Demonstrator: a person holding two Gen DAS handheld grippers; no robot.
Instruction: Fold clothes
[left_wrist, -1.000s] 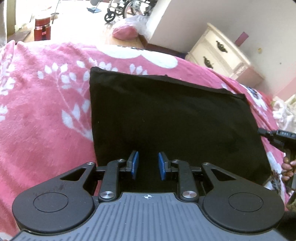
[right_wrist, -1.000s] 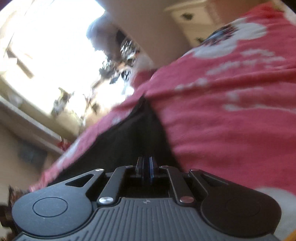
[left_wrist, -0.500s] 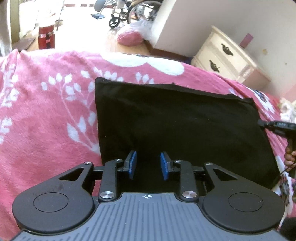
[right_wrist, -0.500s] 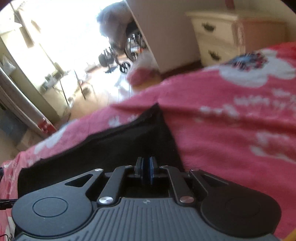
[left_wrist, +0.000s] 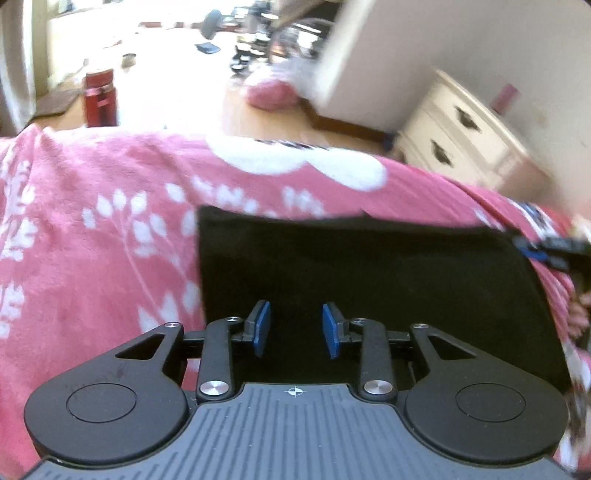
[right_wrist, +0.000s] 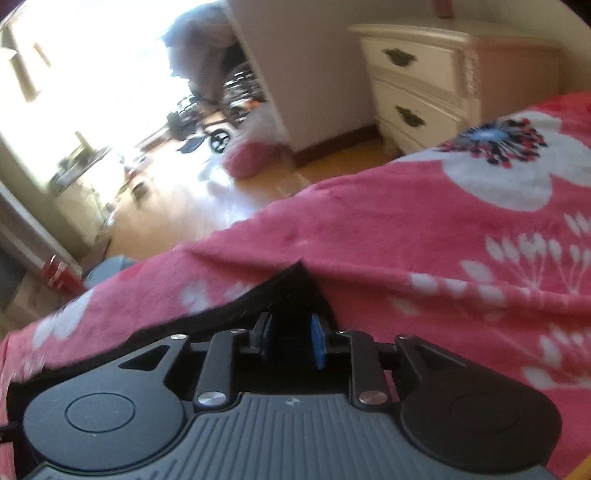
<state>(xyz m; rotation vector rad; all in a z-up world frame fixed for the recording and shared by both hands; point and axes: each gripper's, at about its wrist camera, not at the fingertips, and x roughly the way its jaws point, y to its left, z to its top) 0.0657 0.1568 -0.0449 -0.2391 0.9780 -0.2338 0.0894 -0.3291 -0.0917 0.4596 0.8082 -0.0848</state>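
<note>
Left wrist view: the black garment (left_wrist: 369, 295) lies flat as a neat rectangle on the pink bed blanket (left_wrist: 92, 258). The left gripper (left_wrist: 295, 328) hovers over its near edge, fingers apart and empty.

Right wrist view: the right gripper (right_wrist: 291, 341), fingers parted and holding nothing, sits at the garment's far right corner (right_wrist: 295, 288). This could fit a fold just laid down or another about to be gripped.

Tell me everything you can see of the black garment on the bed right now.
The black garment is plain dark cloth, already folded into a flat, roughly rectangular shape with straight edges, lying on the pink floral blanket. No print, seams or labels are discernible. The left gripper is open over its near edge, holding nothing. The right gripper sits open at its pointed far right corner; whether the pads touch the cloth is unclear.
</note>
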